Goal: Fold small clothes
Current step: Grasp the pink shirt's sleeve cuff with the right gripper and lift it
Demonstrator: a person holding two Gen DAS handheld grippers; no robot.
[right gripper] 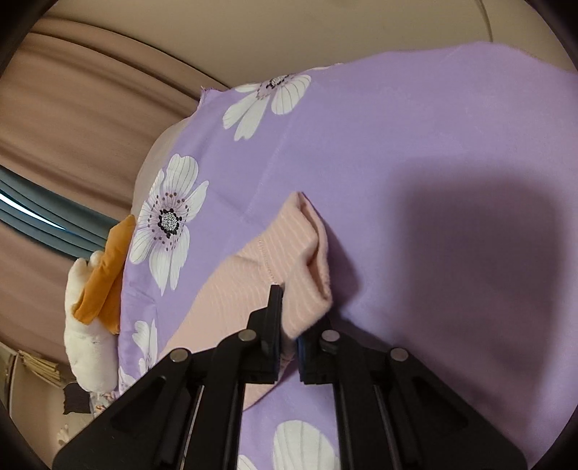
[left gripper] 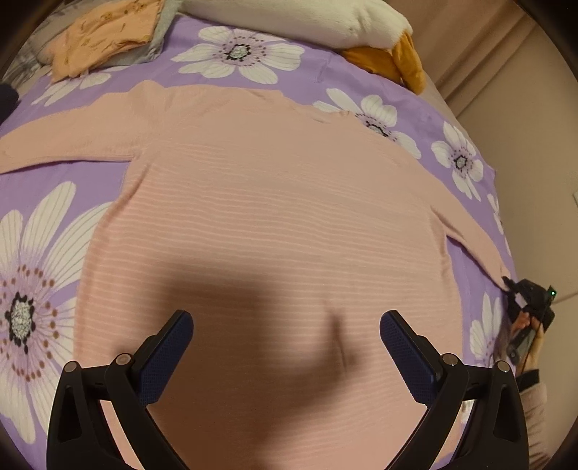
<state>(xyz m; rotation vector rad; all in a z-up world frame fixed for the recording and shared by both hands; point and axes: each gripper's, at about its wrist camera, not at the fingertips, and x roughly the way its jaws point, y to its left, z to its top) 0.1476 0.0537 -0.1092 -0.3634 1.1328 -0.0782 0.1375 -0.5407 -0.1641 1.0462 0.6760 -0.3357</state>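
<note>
Fig. legend. Pink ribbed top [left gripper: 274,202] is lying flat, front spread, on the bed's purple flowered sheet [left gripper: 39,188]; body unfolded, one sleeve [left gripper: 61,137] reaching out to the far left in the left wrist view. Left claw [left gripper: 285,336] is hovering over the lower body w/ fingers spread wide, nothing betw. them. Right claw [right gripper: 285,325] is pressing together on the cuff end of the other sleeve [right gripper: 289,260], fabric bunching betw. the pads and lifting slightly off the sheet.

Progress, as judged: early. An orange garment [left gripper: 104,36] is sitting already folded near the far corner, on top of something grey; for the pink top, only the first sleeve grab appears done. Sleeve fold-in, 2nd sleeve and body folds are left.

Edges and room: the held cuff is lying near the bed's right edge, w/ sheet hanging past it, so the sleeve prob. wants carrying inward over the body, not outward. A plush toy [left gripper: 325,25], white w/ orange parts, is occupying the far end, close beside the neckline; little spare room there. Open sheet is showing left of the body and beyond the cuff in the right wrist view.
</note>
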